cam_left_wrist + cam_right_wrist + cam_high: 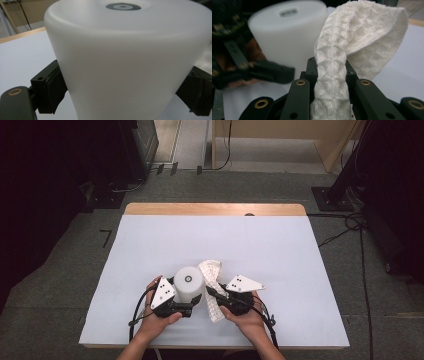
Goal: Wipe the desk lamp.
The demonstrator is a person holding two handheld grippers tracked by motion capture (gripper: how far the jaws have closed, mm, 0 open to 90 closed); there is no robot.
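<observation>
A white, slightly tapered cylinder (pixel 189 282) with a dark ring on its top stands near the front of the white table top (pixel 225 240). My left gripper (pixel 188 303) is shut on it: in the left gripper view the black pads (pixel 53 87) press both sides of the cylinder (pixel 125 50). Just right of it, my right gripper (pixel 215 294) is shut on a white waffle-textured cloth (pixel 212 272). In the right gripper view the cloth (pixel 362 32) rises bunched from between the jaws and folds over to the right, beside the cylinder (pixel 284 37).
The table top's far wooden edge (pixel 215 209) borders grey floor. Cables (pixel 350 227) trail on the floor at the right, and dark equipment (pixel 135 150) stands at the back left. Bare white surface stretches behind and to both sides of the hands.
</observation>
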